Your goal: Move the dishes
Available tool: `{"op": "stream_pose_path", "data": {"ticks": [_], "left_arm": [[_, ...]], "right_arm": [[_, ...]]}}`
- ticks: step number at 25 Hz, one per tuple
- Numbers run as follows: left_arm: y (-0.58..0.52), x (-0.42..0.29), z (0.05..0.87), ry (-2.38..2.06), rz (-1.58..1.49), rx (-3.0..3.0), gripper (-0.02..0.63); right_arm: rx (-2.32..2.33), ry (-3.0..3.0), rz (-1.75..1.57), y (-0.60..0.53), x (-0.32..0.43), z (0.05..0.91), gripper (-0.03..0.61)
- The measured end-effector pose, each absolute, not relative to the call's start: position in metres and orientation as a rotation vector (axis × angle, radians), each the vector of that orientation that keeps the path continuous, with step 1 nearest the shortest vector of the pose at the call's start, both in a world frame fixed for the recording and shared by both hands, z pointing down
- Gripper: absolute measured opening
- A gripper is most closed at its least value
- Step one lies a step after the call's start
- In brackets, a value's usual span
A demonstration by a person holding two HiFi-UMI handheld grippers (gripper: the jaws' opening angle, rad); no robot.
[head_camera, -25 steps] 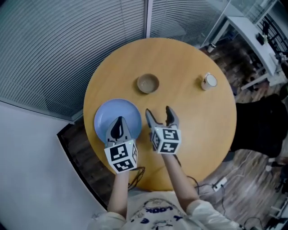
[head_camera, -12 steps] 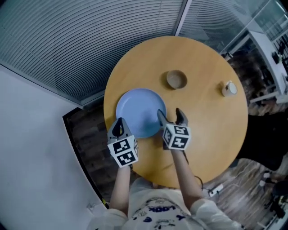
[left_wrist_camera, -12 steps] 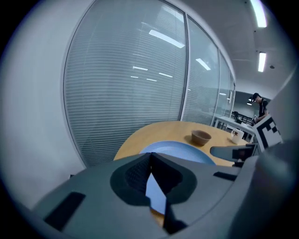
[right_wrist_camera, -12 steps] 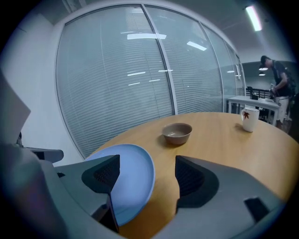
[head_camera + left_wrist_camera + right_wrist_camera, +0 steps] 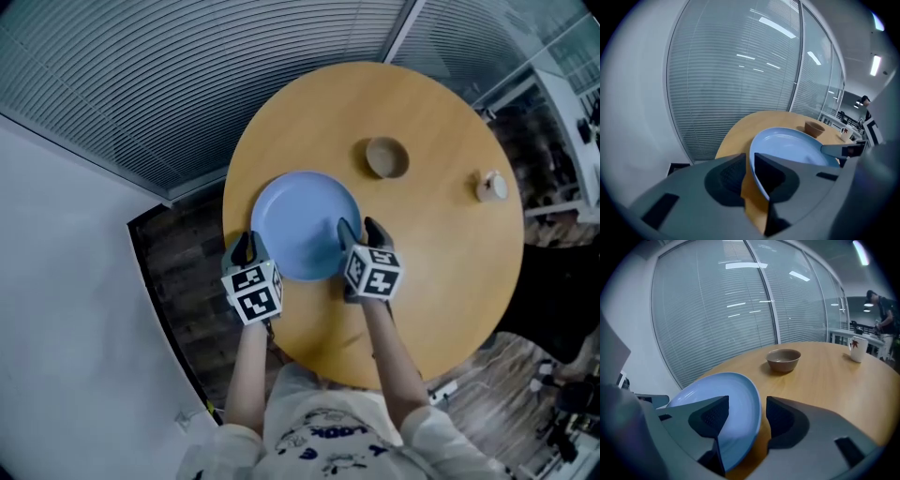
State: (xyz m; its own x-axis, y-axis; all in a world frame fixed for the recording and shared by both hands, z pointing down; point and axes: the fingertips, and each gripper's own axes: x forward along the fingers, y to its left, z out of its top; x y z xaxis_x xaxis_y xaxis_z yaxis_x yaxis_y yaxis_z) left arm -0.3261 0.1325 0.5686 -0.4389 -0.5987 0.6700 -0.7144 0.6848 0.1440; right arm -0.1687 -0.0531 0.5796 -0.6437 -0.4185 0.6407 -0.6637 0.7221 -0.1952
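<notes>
A light blue plate [image 5: 302, 220] lies on the round wooden table [image 5: 431, 272]. My left gripper [image 5: 242, 247] sits at the plate's near left rim, and in the left gripper view the left gripper [image 5: 749, 157] has the plate [image 5: 787, 145] edge between its narrow jaws, with a strip of table showing beside the rim. My right gripper [image 5: 362, 230] is at the plate's right rim. In the right gripper view the right gripper [image 5: 747, 401] straddles the plate [image 5: 738, 390] rim, its jaws having just been closing, a gap still showing on the outer side.
A brown bowl [image 5: 386, 157] stands beyond the plate, and a white mug [image 5: 490, 186] stands near the table's right edge. The table edge is close on the left, with dark floor below. Glass walls with blinds curve behind the table.
Both grippers have dropped lower. The left one went from over the plate to its left rim; the right one reached the right rim and narrowed its jaws around it.
</notes>
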Motion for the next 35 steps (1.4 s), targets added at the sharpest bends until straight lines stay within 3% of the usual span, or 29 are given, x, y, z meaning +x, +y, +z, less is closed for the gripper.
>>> {"op": "stream_pose_path", "data": {"ticks": [2, 6, 13, 24, 35], "left_arm": [[0.130, -0.328, 0.573, -2.160, 0.202, 1.014, 0.070], [0.124, -0.332, 0.584, -2.117, 0.220, 1.023, 0.089], [0.121, -0.329, 0.601, -2.059, 0.232, 1.006, 0.086], [0.110, -0.326, 0.587, -2.044, 0.201, 1.022, 0.048], [0.018, -0.240, 0.540, -1.974, 0.301, 1.269, 0.048]], "right_arm": [[0.803, -2.342, 0.574, -0.051, -0.172, 0.584, 0.252], [0.784, -2.312, 0.593, -0.049, -0.176, 0.593, 0.234], [0.863, -2.249, 0.574, -0.060, -0.163, 0.603, 0.066], [0.932, -2.234, 0.684, -0.066, -0.153, 0.591, 0.041], [1.237, -2.172, 0.771, -0.116, -0.031, 0.546, 0.040]]}}
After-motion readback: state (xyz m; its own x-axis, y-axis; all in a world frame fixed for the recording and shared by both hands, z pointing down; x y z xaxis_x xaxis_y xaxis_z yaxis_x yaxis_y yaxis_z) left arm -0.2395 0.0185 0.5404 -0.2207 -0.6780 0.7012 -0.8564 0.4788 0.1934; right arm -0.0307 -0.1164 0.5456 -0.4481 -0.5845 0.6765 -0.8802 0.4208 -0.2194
